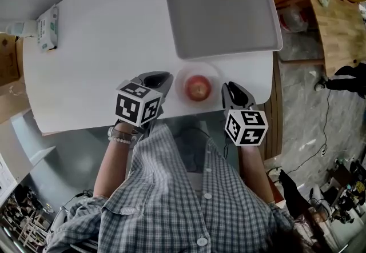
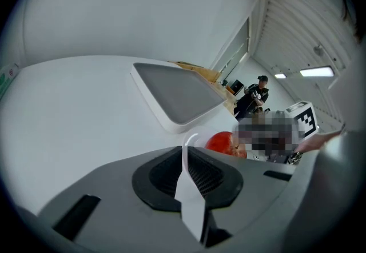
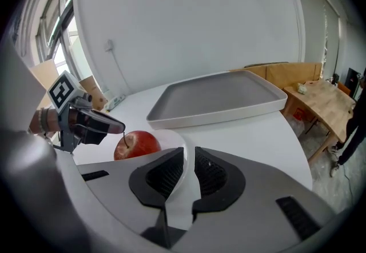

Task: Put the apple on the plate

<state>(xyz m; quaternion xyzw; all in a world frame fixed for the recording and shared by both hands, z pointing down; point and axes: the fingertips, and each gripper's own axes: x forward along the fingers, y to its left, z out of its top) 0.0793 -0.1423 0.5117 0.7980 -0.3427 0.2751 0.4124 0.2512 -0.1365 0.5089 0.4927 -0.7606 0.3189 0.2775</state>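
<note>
A red apple [image 1: 198,87] sits on a small white plate [image 1: 184,77] near the table's front edge. My left gripper [image 1: 165,83] is shut on the plate's left rim, and my right gripper [image 1: 226,89] is shut on its right rim. In the left gripper view the thin plate rim [image 2: 190,142] runs between the closed jaws of the left gripper [image 2: 186,157], with the apple [image 2: 225,143] just beyond. In the right gripper view the right gripper [image 3: 189,160] pinches the plate [image 3: 171,137], and the apple [image 3: 137,144] lies to the left, its stem up.
A large grey-white tray [image 1: 223,17] lies on the white table [image 1: 114,46] just behind the plate. A packet of wipes [image 1: 48,28] is at the table's far left edge. Wooden furniture [image 1: 337,23] stands to the right, and a person [image 2: 251,96] stands far off.
</note>
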